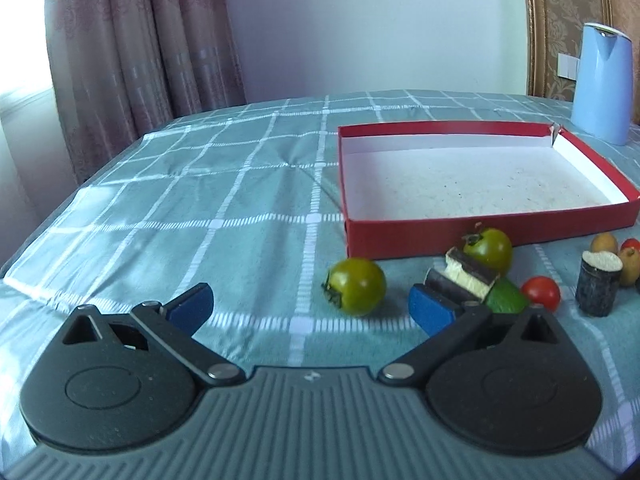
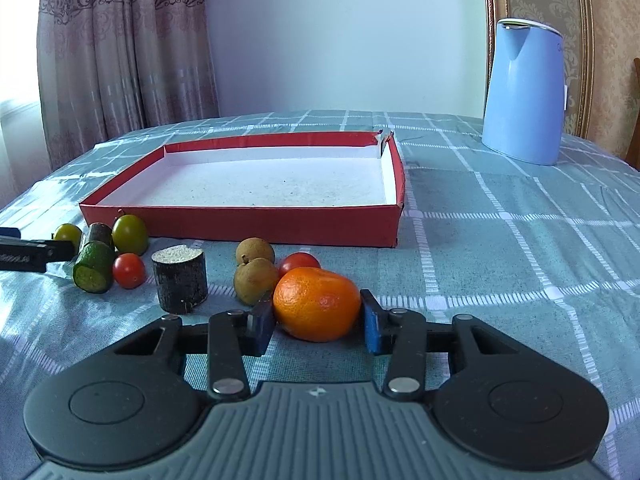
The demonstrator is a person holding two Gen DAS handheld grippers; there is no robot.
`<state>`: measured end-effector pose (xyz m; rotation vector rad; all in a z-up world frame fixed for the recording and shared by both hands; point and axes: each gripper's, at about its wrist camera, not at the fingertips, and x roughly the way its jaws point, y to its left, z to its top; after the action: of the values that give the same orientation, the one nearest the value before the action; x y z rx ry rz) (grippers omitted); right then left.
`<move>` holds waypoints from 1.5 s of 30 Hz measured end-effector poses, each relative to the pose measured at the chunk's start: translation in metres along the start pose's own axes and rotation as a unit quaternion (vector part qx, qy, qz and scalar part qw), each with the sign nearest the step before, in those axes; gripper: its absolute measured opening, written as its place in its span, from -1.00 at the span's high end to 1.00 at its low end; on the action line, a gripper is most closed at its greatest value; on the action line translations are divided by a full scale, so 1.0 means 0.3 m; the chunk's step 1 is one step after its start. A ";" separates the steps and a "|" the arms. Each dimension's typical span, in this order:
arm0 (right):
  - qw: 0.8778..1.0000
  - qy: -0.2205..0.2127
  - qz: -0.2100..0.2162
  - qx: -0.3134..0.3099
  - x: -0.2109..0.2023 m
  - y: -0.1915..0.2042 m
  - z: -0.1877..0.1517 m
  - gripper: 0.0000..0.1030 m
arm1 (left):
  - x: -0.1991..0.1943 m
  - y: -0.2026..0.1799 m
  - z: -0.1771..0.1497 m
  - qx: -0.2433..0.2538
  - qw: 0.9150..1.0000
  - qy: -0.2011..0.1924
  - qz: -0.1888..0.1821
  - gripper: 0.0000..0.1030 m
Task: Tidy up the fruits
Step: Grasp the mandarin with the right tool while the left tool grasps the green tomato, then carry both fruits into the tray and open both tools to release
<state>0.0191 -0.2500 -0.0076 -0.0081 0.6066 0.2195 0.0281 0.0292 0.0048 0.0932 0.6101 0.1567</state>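
A red box with a white inside stands on the checked cloth. In the left wrist view my left gripper is open wide, just short of a green tomato. Beyond lie a second green tomato, dark-skinned sugarcane pieces, a cucumber piece and a red tomato. In the right wrist view my right gripper has its blue pads on both sides of an orange mandarin that rests on the cloth. Two brown longans and a red tomato lie behind it.
A blue kettle stands at the back right of the table. Curtains hang at the back left. The table edge runs along the left. In the right wrist view the left gripper's finger shows at the far left beside the cucumber piece.
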 end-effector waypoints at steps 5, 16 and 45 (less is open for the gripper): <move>1.000 0.000 0.000 0.000 0.000 0.002 -0.002 0.18 | 0.043 -0.010 0.001 0.017 0.999 0.012 -0.032 -0.45; 1.000 -0.005 0.004 0.004 -0.007 -0.008 -0.001 0.19 | 0.022 -0.030 -0.011 0.042 0.996 -0.007 -0.077 0.41; 0.995 -0.074 -0.045 -0.047 -0.045 -0.015 0.133 0.19 | -0.003 -0.068 0.100 0.020 0.995 -0.031 -0.090 0.41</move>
<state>0.0317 -0.2545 0.0325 -0.1087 0.4464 0.1602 0.0471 0.0077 0.0271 0.0804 0.5569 -0.0321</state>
